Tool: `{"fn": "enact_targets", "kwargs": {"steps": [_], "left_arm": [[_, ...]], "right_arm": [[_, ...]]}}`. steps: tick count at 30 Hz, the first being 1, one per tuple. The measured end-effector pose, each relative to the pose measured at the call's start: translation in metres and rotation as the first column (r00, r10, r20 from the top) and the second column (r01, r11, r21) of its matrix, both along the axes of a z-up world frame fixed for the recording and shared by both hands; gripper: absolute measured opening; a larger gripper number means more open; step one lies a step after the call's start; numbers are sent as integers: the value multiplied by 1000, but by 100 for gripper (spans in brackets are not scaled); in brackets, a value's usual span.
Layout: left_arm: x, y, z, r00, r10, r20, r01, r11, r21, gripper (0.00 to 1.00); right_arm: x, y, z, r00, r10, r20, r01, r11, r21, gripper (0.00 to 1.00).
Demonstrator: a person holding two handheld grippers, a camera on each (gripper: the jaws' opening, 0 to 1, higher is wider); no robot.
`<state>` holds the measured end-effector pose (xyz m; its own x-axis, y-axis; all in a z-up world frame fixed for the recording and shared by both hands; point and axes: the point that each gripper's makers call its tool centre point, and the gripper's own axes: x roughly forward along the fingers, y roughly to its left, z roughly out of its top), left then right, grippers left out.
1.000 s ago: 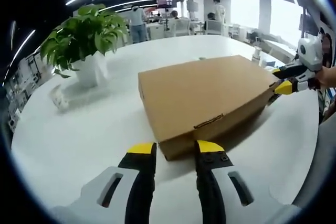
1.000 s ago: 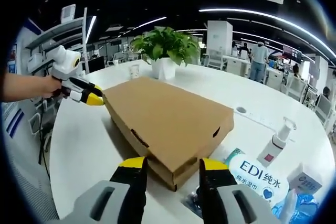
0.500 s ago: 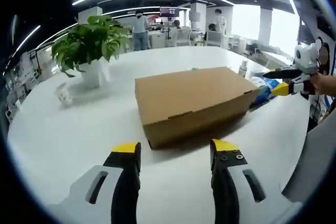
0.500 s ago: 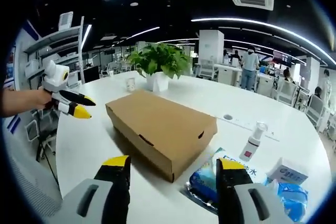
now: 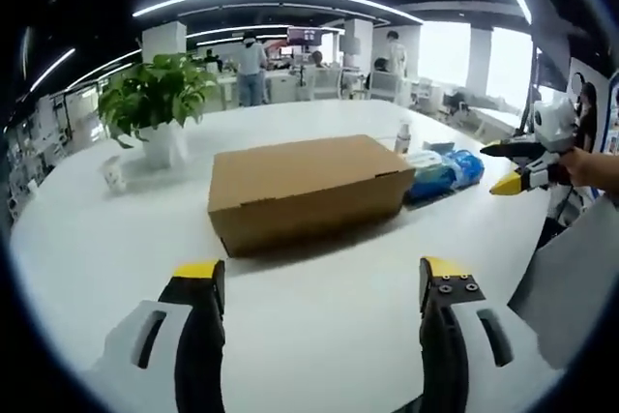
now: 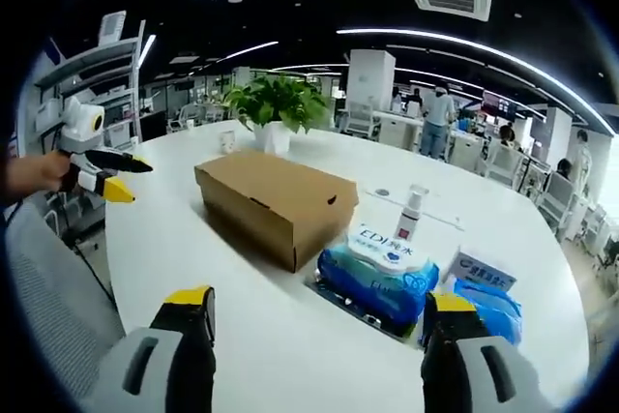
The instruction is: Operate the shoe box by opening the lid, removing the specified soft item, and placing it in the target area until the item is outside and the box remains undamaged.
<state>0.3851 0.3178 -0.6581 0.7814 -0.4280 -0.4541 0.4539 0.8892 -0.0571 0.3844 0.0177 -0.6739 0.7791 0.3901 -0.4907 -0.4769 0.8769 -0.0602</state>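
Left gripper view showing my left gripper point(image 5: 321, 278) hovering wide apart above the white table point(image 5: 319, 326), closed shoe box point(image 5: 305, 186) lying ahead untouched, my right gripper point(image 6: 317, 309) also spread, gripping nothing, short of the box.

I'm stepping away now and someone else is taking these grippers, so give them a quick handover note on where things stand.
Left gripper: open, holding nothing, back from the box.
Right gripper: open, holding nothing, also back from the box.
Shoe box: cardboard, on the white table, lid closed, looks undamaged.
Beside the box: blue wet-wipe packs and a small spray bottle; a potted plant stands farther off.
Done: nothing visible yet.
Left: open the lid, take out the soft item, place it in the target area.
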Motion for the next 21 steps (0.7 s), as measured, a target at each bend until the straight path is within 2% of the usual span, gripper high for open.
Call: {"fn": "enact_targets", "kwargs": {"steps": [4, 9, 13, 18, 21], "left_arm": [[-15, -6, 9, 1000, -12, 20, 12, 1000, -7, 86], [-33, -6, 12, 999, -42, 22, 41, 999, 15, 88], [-49, -6, 14, 998, -57, 17, 57, 998, 0, 90], [-64, -10, 14, 997, -79, 21, 79, 997, -1, 95], [-74, -18, 16, 994, -104, 27, 104, 995, 13, 98]], "right_arm": [[-21, -19, 4, 1000, -26, -7, 26, 1000, -9, 90], [-43, -42, 4, 996, -73, -45, 73, 997, 3, 91], [-59, -55, 8, 995, -95, -33, 94, 995, -20, 93], [-79, -62, 11, 993, -115, -22, 115, 993, -3, 95], [-91, -61, 9, 994, -106, -23, 106, 994, -23, 96]]}}
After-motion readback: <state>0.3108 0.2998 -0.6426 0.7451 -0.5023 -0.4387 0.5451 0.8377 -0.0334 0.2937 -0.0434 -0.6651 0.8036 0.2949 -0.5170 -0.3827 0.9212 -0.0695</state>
